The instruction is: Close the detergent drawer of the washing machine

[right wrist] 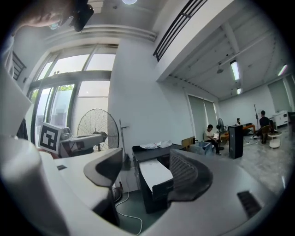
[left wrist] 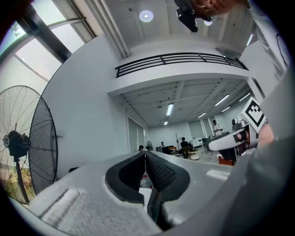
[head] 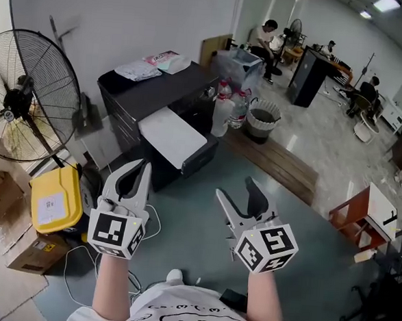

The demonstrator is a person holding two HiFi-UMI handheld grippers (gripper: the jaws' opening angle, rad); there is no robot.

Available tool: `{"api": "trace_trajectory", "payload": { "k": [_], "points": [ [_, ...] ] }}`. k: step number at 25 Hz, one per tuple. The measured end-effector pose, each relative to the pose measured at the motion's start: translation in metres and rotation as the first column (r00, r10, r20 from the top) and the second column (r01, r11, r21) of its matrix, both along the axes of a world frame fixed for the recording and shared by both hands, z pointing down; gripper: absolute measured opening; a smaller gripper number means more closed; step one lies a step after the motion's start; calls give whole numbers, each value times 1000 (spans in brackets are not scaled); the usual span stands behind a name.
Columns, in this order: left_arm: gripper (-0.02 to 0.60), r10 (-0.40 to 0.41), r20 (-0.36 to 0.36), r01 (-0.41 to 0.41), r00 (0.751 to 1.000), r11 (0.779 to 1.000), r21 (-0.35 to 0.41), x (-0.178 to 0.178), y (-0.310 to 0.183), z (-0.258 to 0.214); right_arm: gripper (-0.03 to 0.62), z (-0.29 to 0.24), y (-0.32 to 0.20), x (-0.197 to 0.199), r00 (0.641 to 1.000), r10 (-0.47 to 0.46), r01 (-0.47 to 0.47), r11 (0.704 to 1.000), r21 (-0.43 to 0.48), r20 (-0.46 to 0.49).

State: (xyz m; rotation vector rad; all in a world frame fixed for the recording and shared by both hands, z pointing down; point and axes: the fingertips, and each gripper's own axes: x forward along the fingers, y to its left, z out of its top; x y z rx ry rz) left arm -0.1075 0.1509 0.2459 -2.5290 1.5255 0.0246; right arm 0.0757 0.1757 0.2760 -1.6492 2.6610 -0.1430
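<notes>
- Well, I cannot pick out a washing machine with any certainty. The likeliest candidate is the dark unit (head: 158,88) standing against the wall.
- A white-topped block (head: 172,137) juts out from the front of the dark unit, toward me. If that is the detergent drawer, it is standing open; I would not swear to it from these views.
- My left tongs (head: 143,166) hang in the air on my side of the dark unit, well apart from it. They are together at the tips with nothing in them, as the left gripper view (left wrist: 144,153) shows.
- My right tongs (head: 235,187) hang beside the left tongs, equally far from the dark unit. They are wide apart and empty, and in the right gripper view (right wrist: 146,154) the white-topped block (right wrist: 154,173) shows in the gap between them, far off.
- A big fan (head: 26,103) stands to the left of the dark unit, clear of my path.
- My guess on handling: a detergent drawer is light, stiff plastic on short runners, so it should slide with little force.
- I would not clamp it. I would press flat against the middle of its front face, because an off-centre push could skew it and make it bind.
</notes>
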Motion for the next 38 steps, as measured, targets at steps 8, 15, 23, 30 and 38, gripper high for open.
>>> {"api": "trace_trajectory", "payload": {
  "k": [8,15,23,30,38],
  "points": [
    [18,46,-11,-46,999,999,-20,-21,-41,7,313,10,-33,-18,998,45,-46,998,-39,-34],
    [17,45,-26,-46,999,997,-55,-28,-60,22,313,34,-49,-21,998,45,-50,994,-97,-46],
    [18,14,-19,-16,1000,996,-89,-30,-84,39,313,64,-81,-17,1000,22,-21,989,-148,4],
    [18,-21,1,21,1000,994,-108,-21,-124,47,313,91,-127,-7,997,-8,22,980,-198,72],
    [17,-46,10,47,999,990,-135,-1,-181,53,313,135,-189,11,988,-38,81,953,-293,149]
  ]
}}
